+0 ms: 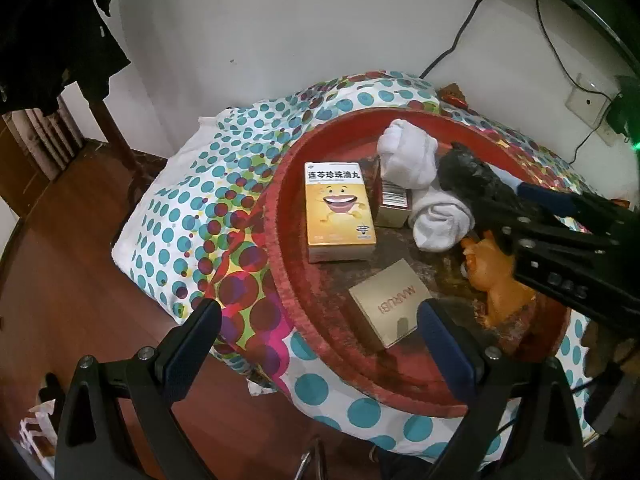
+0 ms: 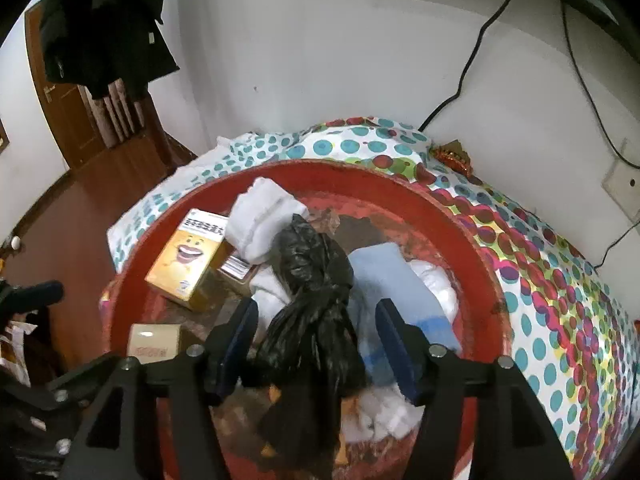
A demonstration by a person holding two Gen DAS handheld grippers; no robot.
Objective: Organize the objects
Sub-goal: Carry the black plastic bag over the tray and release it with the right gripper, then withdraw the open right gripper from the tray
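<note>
Claws both ours: right claw (image 2: 316,344) spread wide, black plastic bag (image 2: 316,280) between its pads, pads not pressing it. Left claw (image 1: 320,340) open, empty, gold box (image 1: 386,304) just beyond its right finger. Red basin (image 1: 288,280) beneath both; yellow medicine box (image 1: 340,212) ahead.

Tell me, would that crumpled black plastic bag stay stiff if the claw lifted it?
Probably not. The black plastic bag looks thin and wrinkled, so it would likely droop and feel light. Its glossy folds might slip between the right claw, whose jaws stand open around it.
</note>
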